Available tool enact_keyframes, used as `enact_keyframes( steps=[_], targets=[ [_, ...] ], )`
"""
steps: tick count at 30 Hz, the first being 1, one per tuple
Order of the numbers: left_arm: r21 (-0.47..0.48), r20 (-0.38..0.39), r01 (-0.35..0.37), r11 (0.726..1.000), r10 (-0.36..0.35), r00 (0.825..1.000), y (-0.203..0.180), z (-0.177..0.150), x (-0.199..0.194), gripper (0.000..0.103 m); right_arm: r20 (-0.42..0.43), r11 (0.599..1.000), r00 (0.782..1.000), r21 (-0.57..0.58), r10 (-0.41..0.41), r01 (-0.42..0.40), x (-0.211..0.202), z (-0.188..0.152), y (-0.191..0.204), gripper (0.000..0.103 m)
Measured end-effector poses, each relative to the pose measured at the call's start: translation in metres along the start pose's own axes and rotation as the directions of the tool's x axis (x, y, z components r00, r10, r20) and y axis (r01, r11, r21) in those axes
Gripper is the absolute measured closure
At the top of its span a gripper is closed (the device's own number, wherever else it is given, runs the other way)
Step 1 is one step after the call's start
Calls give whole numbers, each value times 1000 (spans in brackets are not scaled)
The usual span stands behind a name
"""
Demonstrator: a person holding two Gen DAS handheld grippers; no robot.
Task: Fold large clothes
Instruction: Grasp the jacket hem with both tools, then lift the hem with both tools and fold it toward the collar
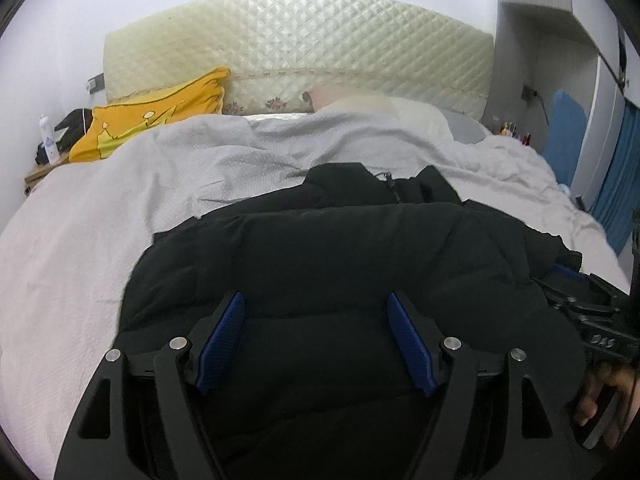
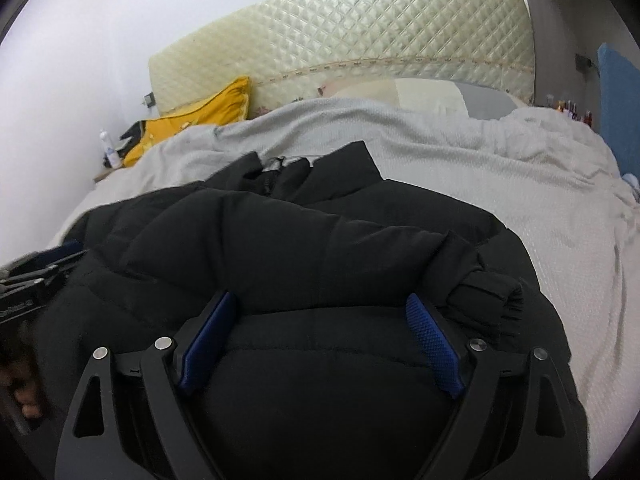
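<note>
Black puffer jacket (image 1: 340, 264) folded on bed (image 1: 100, 240). Left tongs (image 1: 316, 308) and right tongs (image 2: 320, 308) spread wide over it, gripping nothing.

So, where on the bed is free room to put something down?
Free: grey bedspread left of the black jacket, below the yellow cushion; also the patch right of the jacket. Crowded: the middle, and the pillows by the headboard.

A black padded jacket (image 1: 340, 264) lies on the bed's pale cover (image 1: 120, 200) — the left gripper (image 1: 316, 344) sits low over it, blue pads spread wide, fabric bulging between them. A yellow pillow (image 1: 156, 116) leans against the quilted headboard (image 1: 304, 44).
</note>
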State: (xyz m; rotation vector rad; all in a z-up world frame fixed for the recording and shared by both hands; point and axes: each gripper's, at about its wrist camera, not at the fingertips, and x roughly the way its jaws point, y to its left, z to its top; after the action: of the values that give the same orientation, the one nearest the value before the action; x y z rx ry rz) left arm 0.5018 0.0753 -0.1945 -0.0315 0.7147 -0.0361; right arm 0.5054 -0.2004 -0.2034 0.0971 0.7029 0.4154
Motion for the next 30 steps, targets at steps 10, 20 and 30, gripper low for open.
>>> enact_keyframes(
  steps=[10,20,30],
  targets=[
    [-64,6,-138,988,139,990,53,-46,-78,21,8,998,998,-31,-57,58,-110,-34,-39,16],
    [-1,-108,-268,963,266,958,73,-71,-54,20,-156,987,975,24,-156,162,-91,-78,-81,16],
    [-70,-90,-312,948,305,948,84,-73,-38,20,-126,978,971,20,-202,206,-68,-81,-86,16]
  ],
)
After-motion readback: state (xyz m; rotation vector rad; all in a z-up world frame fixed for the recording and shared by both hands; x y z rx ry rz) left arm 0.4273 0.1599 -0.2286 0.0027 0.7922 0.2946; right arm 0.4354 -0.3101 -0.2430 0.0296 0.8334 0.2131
